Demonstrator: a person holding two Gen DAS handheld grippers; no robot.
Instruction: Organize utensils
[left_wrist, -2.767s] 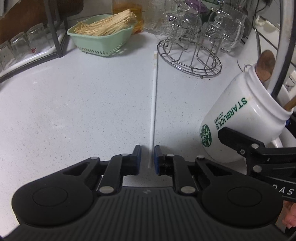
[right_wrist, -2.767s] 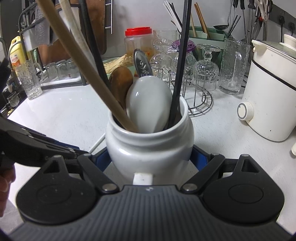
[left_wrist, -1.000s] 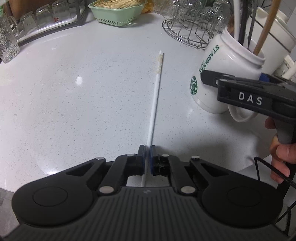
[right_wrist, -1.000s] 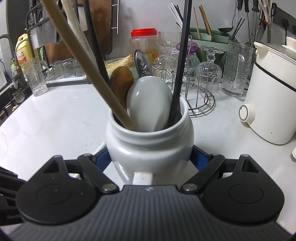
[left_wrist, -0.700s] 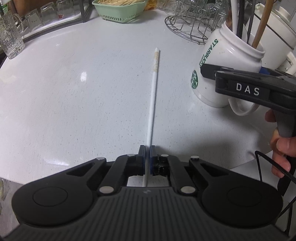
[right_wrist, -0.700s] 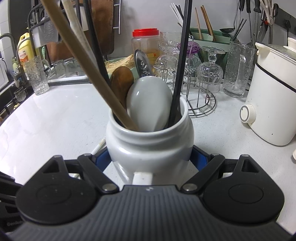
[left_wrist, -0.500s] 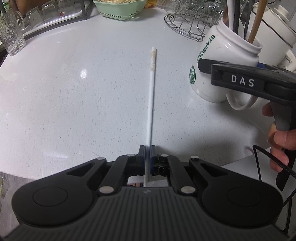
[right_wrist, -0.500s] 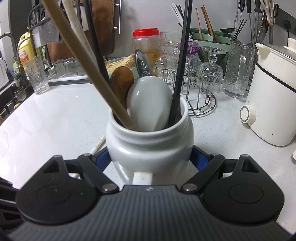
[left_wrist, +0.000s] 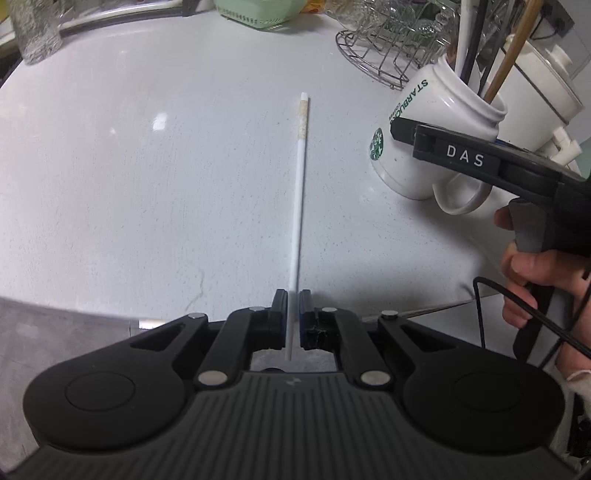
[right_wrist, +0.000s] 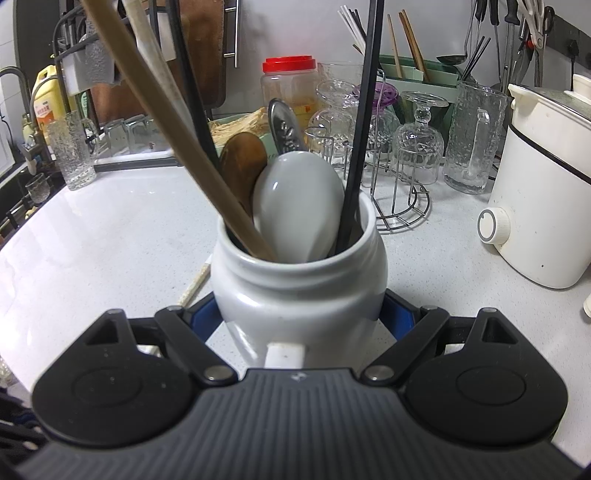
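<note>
A long white chopstick (left_wrist: 299, 192) with a worn far tip sticks forward from my left gripper (left_wrist: 293, 301), clear of the white counter (left_wrist: 147, 206). Its near end sits between the blue pads, which still hold it as the jaws begin opening. The chopstick's tip (right_wrist: 195, 284) shows left of the mug in the right wrist view. My right gripper (right_wrist: 299, 314) is shut on a white Starbucks mug (right_wrist: 295, 291) that stands on the counter at the right (left_wrist: 417, 122). The mug holds a white spoon (right_wrist: 299, 206), a wooden spoon, a wooden stick (right_wrist: 177, 147) and black chopsticks (right_wrist: 364, 129).
A wire rack of glasses (right_wrist: 402, 210) stands behind the mug, a white cooker (right_wrist: 543, 192) to its right. A green basket (left_wrist: 258, 11) and a glass tumbler (left_wrist: 35, 33) sit at the back. The counter's edge (left_wrist: 74, 306) runs below my left gripper. A hand (left_wrist: 532, 269) grips the right handle.
My left gripper shut on the chopstick, lifted it off the counter and drew back past the counter's edge. The right gripper and the mug kept still.
</note>
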